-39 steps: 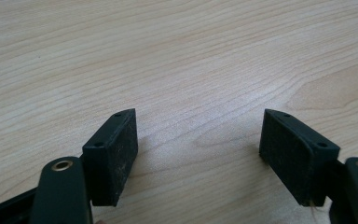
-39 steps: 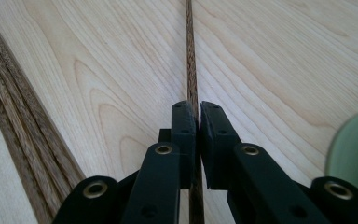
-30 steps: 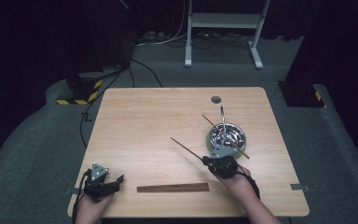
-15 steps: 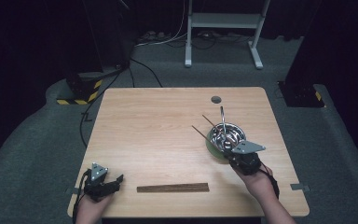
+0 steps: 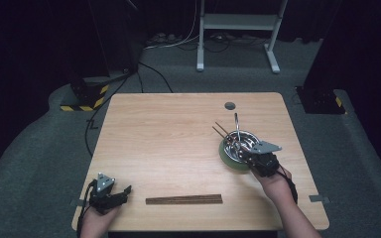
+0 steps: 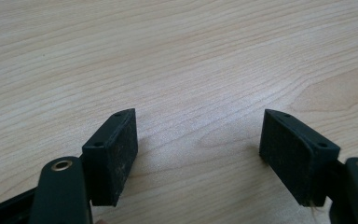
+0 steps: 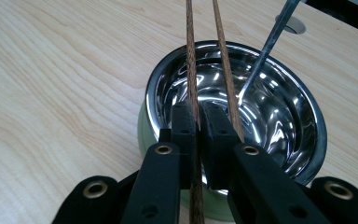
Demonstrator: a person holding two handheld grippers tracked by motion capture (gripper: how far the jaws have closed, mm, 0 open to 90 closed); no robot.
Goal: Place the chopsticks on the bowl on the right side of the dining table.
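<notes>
The right gripper [image 5: 248, 154] is over the near rim of the shiny steel bowl with a pale green outer wall [image 5: 226, 154], toward the right side of the light wooden table [image 5: 168, 134]. Its jaws are clenched on 1 dark brown wooden chopstick [image 7: 192, 79], which runs out across the bowl and past its far rim. A 2nd chopstick [image 7: 226, 74] lies along the right of the jaws, tip down inside the bowl; whether the pads pinch it too I cannot tell. A thin metal utensil handle [image 7: 268, 46] leans in the bowl, close beside that 2nd stick.

The left gripper [image 5: 116, 194] sits at the table's near left corner, jaws released wide over bare wood, grasping nothing.

What could go wrong: the held stick is pinched at a narrow spot on a slim round shaft, so it could swivel or slide when let go and tip out over the rim. Knocking the leaning handle might also rock the bowl or flick the loose stick out.

The right gripper view shows the grip itself and the bowl's mirrored inside. The high view gives what it lacks: another dark wooden pair of chopsticks [image 5: 183, 199] lying flat near the front edge, between the 2 hands, and a round grey hole [image 5: 229, 105] in the tabletop beyond the bowl.
</notes>
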